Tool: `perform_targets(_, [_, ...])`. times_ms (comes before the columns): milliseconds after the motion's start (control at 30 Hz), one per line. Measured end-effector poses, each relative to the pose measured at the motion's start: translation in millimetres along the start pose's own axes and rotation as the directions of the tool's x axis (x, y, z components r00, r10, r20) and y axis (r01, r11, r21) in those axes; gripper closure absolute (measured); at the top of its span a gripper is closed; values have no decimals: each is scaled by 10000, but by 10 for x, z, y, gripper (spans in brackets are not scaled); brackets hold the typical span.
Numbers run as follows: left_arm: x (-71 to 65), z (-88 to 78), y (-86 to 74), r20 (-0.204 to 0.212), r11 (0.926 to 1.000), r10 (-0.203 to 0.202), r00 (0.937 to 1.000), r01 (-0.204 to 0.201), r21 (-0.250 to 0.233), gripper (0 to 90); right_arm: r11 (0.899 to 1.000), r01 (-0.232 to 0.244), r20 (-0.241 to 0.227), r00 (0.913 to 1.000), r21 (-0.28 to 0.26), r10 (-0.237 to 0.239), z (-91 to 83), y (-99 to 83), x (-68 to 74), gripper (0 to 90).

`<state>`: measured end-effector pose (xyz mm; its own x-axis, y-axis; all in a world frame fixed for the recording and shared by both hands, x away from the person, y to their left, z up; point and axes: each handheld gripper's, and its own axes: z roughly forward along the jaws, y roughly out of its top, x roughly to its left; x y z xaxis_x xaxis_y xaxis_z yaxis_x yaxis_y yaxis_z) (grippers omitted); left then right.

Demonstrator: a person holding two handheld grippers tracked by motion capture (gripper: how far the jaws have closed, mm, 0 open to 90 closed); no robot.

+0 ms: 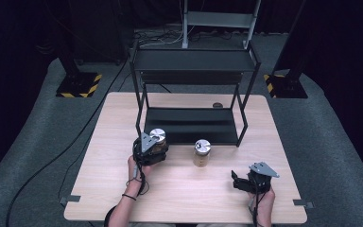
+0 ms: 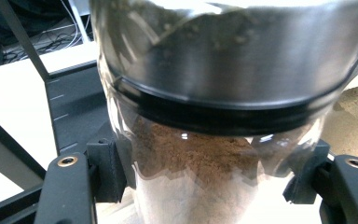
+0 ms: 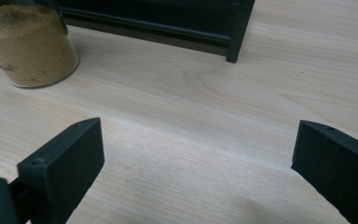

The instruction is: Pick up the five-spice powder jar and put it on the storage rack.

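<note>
1. The held jar (image 1: 158, 140) stands upright, its long axis vertical and its silver lid facing up – in the left gripper view its body (image 2: 205, 177) rises straight between the two black jaws.
2. It is clear glass with a metal lid (image 2: 233, 51) over a dark band, and it holds a brown powder that reaches close to that band.
3. The left gripper (image 1: 150, 149) is clamped on this jar, one jaw pressing each side of the glass below the lid. The jar is at the front left corner of the black rack (image 1: 194, 90), just beside the rack's front left leg.
4. The right gripper (image 1: 238, 180) sits low over the wooden table (image 1: 179, 189) near its front right – its jaws stand wide with bare wood between them.
5. A second jar (image 1: 202, 152), also silver-lidded, stands upright on the table between the two grippers, just in front of the rack's lower shelf; in the right gripper view it holds a paler, sandy powder (image 3: 28, 46).
6. The rack's front right leg (image 3: 237, 37) stands on the table beyond the right gripper.
</note>
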<state>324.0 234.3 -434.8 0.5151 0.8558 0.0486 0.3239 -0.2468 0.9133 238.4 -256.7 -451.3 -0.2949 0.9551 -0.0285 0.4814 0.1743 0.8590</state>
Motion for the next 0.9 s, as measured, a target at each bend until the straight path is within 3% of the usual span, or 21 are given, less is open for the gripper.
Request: perform_targets(900, [18,203,130,-1,9997,48,10000,-48,233,316,10000,12,6,10000,0,-12,0,0,3,11])
